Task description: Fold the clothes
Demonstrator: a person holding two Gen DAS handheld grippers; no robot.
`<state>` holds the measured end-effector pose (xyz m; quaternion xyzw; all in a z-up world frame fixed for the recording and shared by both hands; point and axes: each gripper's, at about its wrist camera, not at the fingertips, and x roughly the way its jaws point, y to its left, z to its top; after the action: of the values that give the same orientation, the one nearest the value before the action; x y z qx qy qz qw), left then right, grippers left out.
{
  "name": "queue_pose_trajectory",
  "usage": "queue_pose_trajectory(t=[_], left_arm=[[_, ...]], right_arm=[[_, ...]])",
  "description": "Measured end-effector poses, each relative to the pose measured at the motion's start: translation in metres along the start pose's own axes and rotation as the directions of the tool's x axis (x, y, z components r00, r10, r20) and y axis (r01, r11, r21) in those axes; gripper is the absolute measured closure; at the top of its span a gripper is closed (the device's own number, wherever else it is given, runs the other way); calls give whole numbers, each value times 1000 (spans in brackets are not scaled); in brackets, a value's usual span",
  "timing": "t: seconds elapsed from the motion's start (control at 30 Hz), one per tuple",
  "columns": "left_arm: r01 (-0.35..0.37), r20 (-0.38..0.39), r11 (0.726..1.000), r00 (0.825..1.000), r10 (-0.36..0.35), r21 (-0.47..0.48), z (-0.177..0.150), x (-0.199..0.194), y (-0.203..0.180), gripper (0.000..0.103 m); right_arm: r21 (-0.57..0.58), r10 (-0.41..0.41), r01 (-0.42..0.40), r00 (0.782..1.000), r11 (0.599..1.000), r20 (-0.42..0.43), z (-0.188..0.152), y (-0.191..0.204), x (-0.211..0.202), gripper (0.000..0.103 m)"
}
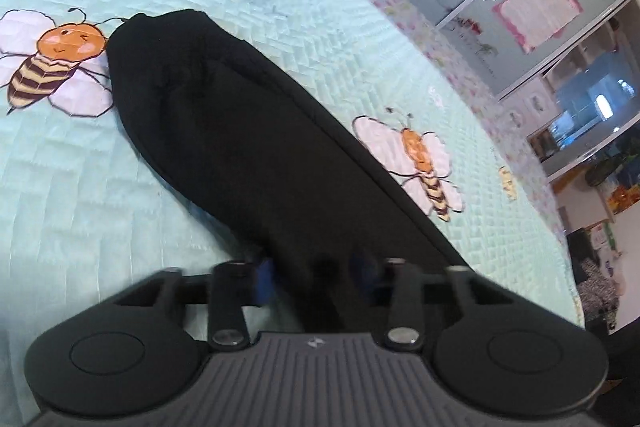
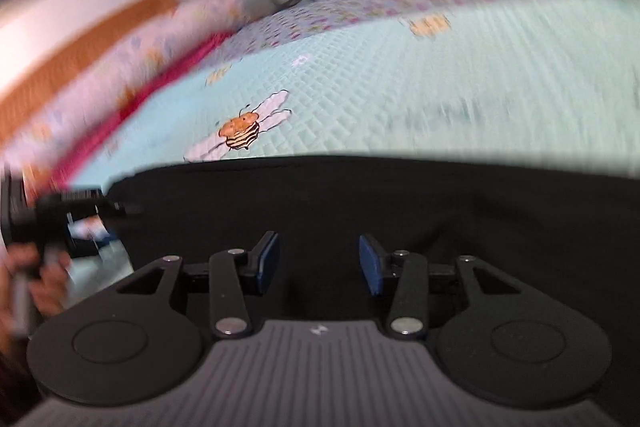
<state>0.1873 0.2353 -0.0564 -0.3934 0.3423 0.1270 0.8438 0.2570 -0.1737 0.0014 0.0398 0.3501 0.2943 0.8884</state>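
- The left gripper (image 1: 316,277), a black two-finger tool with blue pads, is seen with its jaws standing apart; black cloth passes between them and hides the pad tips, so whether the cloth is pinched cannot be told.
- The right gripper (image 2: 319,263) is shown with its jaws spread wide, nothing between the blue rubber pads (image 2: 267,261), and dark cloth lying just beneath them.
- The black folded garment of soft matte fabric (image 1: 224,131) is laid on the bed; in the left wrist view it is seen as a long, narrowing band with a rounded far end and a raised seam along one edge.
- In the right wrist view the same garment (image 2: 400,203) is spread wide across the frame, its far edge nearly straight.
- The garment is carried by a pale mint quilted bedspread with a stitched herringbone texture (image 1: 100,195), printed with orange-and-brown striped cartoon bees on white petal shapes (image 1: 52,67).
- At the left edge of the right wrist view, the other gripper is seen, blurred, held by a hand (image 2: 38,281).
- Glass panels with pink-bordered papers (image 1: 532,7) are seen beyond the bed.
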Motion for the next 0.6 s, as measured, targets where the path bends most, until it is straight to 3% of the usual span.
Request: queue_pose_trajectory(t=[0.17,0.33,0.5,0.6], left_arm=[[17,-32,999,999,-19,-48,8,0,11,83],[39,-35,999,999,-40,-37,3,-4,16,82],[10,-27,1000,1000,-10,18,2,-1,6,80],[-7,-15,998,1000,8,67,1,2,-2,76]], right_arm=[[-182,-9,-6,996,983,-83,38,-5,44,51],[-302,27,-87,980,949,-197,60,-19,90,51],[-461,59,-145,979,875,-195,54,-17,103,51],[-420,111,-207,964,883,-243,59,-22,109,53]])
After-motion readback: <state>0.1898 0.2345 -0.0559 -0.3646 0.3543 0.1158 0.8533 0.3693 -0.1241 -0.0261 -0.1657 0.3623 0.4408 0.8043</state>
